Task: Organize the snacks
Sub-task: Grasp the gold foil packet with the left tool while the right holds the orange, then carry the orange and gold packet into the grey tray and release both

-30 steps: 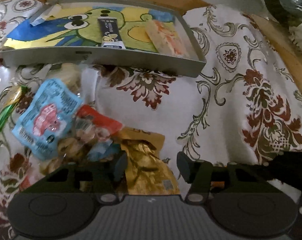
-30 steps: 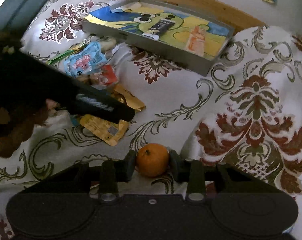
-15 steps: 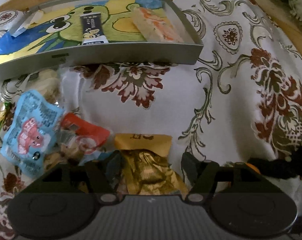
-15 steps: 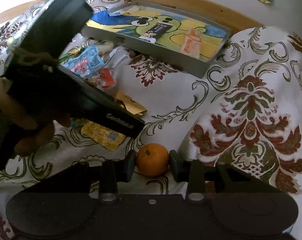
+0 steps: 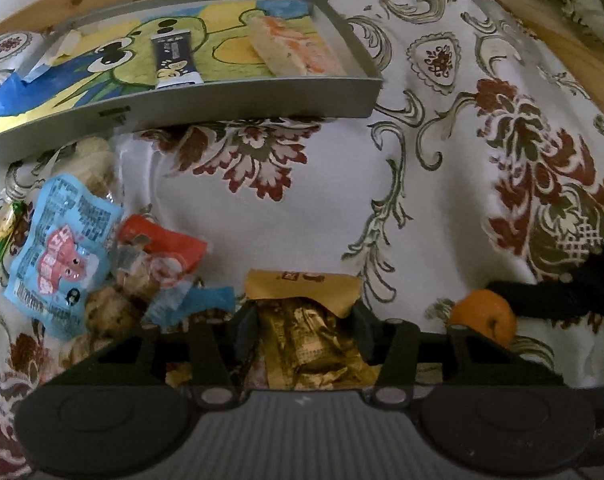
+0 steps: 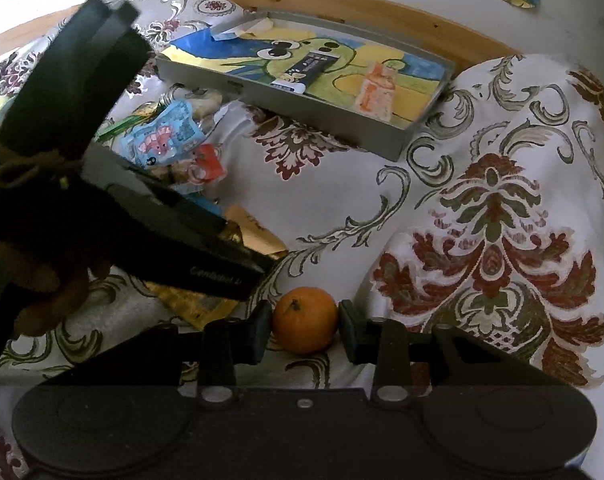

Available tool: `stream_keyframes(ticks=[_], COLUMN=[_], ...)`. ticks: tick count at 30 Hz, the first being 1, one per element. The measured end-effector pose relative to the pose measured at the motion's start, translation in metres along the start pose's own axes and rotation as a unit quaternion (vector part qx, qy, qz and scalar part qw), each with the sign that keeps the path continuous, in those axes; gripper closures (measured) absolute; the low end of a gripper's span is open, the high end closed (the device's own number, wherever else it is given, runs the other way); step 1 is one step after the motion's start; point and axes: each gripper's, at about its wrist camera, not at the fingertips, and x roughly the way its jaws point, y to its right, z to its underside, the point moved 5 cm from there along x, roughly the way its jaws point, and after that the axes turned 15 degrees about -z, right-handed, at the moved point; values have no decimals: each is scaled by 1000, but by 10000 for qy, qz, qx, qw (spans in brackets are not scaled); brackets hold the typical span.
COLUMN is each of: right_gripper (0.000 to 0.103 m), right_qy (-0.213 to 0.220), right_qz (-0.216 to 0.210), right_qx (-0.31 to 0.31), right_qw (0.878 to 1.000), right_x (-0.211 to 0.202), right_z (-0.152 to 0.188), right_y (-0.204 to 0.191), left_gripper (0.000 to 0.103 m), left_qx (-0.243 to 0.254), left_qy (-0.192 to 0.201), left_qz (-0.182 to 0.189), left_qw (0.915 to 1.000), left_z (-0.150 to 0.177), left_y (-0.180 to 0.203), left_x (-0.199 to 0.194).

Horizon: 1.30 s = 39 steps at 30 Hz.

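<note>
Currently: Both Grippers Poised, Neither Closed

Left gripper [image 5: 304,322] stands wide, jaws either side of the gold snack packet [image 5: 308,332], near edge of the snack pile [image 5: 101,256]. Right gripper [image 6: 304,330] brackets the orange [image 6: 305,319] with slight gaps showing. The grey tray [image 5: 237,102] sits far-left, holding three items. Risk: crinkled foil may slip from the pads, and the round orange may roll off the soft floral cloth [image 6: 482,200].

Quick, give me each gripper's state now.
Left gripper: open, straddling the gold packet, not clamped.
Right gripper: open, fingers either side of the orange, small gaps showing.
</note>
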Motion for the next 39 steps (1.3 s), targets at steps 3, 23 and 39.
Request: stream_keyframes(ticks=[3,23,39], right_gripper=[65,65,65], right_qy=[72,1192,2627], right_qz=[19,277,766], right_qx=[14,-288,-100], right_qw=[10000,9921,9618], right_x=[-4,-15,5], right_z=[0,-25,-114], right_y=[0,-5,27], left_gripper=[50,50,49], left_qx=[-194,-1077,-1552], left_qy=[62,769,1279], left_qz=[38,87,-661], left_qw=[9998,9912,9773], left_z=[4,-32,-137], left_y=[-5,-44,-110], left_x=[-9,-58,-50])
